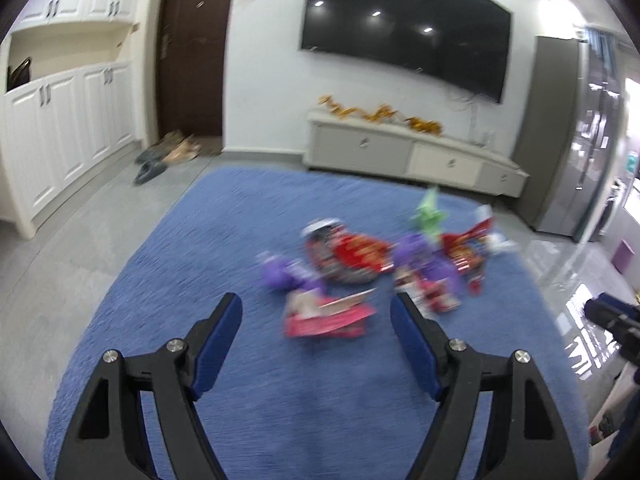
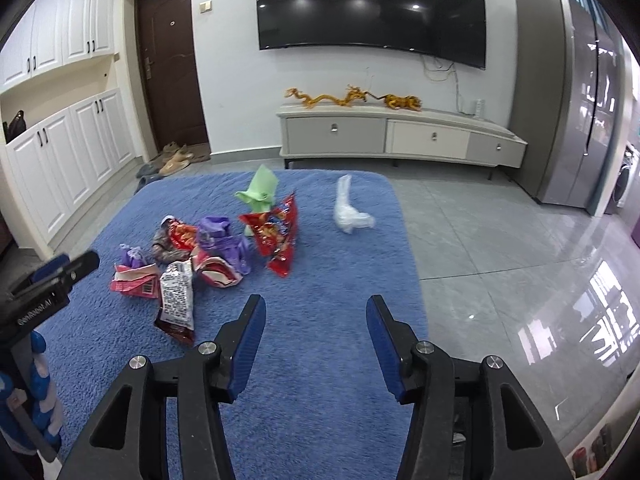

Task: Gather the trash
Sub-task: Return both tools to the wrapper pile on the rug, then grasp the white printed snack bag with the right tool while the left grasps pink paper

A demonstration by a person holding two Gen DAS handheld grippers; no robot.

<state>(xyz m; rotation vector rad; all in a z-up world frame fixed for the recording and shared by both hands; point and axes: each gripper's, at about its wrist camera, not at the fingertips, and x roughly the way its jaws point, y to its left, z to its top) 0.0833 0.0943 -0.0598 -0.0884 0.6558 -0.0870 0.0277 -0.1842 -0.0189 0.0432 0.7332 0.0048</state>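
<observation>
Wrappers [image 2: 208, 256] lie in loose pile on blue rug [image 2: 320, 360], left of middle; red chip bag [image 2: 280, 236], pink pack [image 2: 134, 282], purple and green pieces among them. White plastic bag [image 2: 350, 210] lies apart, to right. All likely light, thin, crinkly, slippery foil; best pinch at raised edge or crumpled fold, not flat face. Left gripper [image 1: 316, 312] spread wide, empty, above pink pack. Right gripper [image 2: 316, 316] also spread, empty, over bare rug.

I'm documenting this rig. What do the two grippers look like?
Both the left gripper and right gripper have black angular frames, silver round bolts and blue ribbed pads. The left one's body carries white lettering, too small to read surely.
</observation>
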